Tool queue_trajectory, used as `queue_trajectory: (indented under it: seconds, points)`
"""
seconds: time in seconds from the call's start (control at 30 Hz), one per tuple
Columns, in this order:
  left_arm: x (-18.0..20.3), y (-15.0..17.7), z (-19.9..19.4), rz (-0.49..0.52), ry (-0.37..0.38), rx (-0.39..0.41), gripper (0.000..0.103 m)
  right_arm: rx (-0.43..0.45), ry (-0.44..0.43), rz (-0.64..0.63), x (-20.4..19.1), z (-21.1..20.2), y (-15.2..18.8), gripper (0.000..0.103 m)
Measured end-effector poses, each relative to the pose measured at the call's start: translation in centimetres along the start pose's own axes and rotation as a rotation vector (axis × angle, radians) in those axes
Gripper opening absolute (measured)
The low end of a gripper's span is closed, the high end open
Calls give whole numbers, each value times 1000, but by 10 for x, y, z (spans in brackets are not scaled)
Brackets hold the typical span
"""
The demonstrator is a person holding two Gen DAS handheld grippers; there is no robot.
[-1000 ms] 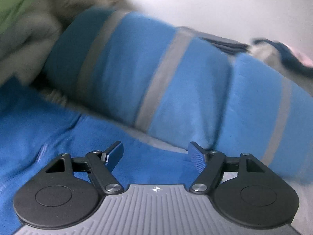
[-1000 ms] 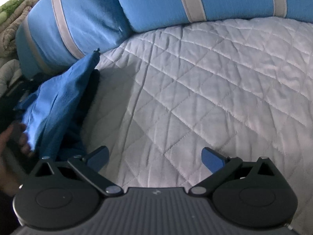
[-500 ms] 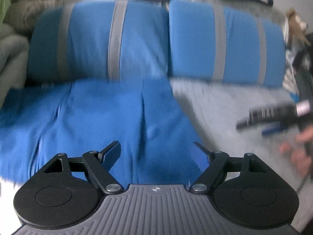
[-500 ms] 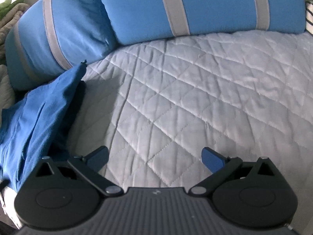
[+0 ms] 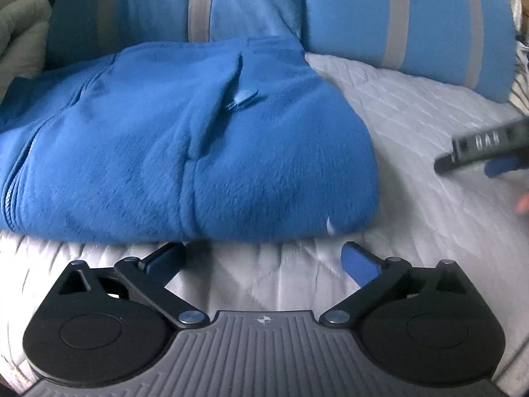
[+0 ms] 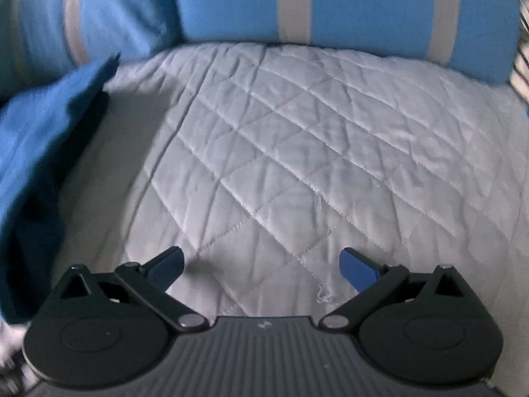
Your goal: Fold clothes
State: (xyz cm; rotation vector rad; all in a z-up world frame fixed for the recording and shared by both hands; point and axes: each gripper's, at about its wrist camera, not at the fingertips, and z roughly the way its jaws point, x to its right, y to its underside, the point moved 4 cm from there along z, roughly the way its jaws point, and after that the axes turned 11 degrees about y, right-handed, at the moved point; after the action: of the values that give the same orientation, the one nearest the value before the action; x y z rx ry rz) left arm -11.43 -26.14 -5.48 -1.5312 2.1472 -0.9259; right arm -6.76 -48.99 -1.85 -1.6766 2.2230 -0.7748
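The left tool (image 5: 263, 258) is opening, nothing between its fingers, just short of the folded blue fleece garment (image 5: 198, 145) lying on the white quilted bed cover (image 6: 297, 152). The right tool (image 6: 261, 259) hovers spread and empty. A shallow pinch could drag the fold apart against the blue grey-striped pillows (image 5: 380, 16).

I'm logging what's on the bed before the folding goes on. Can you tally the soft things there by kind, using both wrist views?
Royal blue fleece garment: 1
Light blue pillows with grey stripes: 2 (left one, right one)
White quilted bedcover: 1
Total: 4
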Motion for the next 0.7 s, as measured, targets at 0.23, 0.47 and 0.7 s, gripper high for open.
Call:
queue_trajectory:
  seconds: [0.23, 0.47, 0.7]
  points:
    - [1, 1, 1, -9, -7, 37, 103, 79, 47, -6, -7, -1, 8, 103]
    - [1, 0, 0, -18, 4, 19, 103, 111, 68, -1, -12, 1, 7, 103]
    - [4, 4, -2, -1, -11, 47, 103, 138, 83, 3, -16, 1, 7, 103]
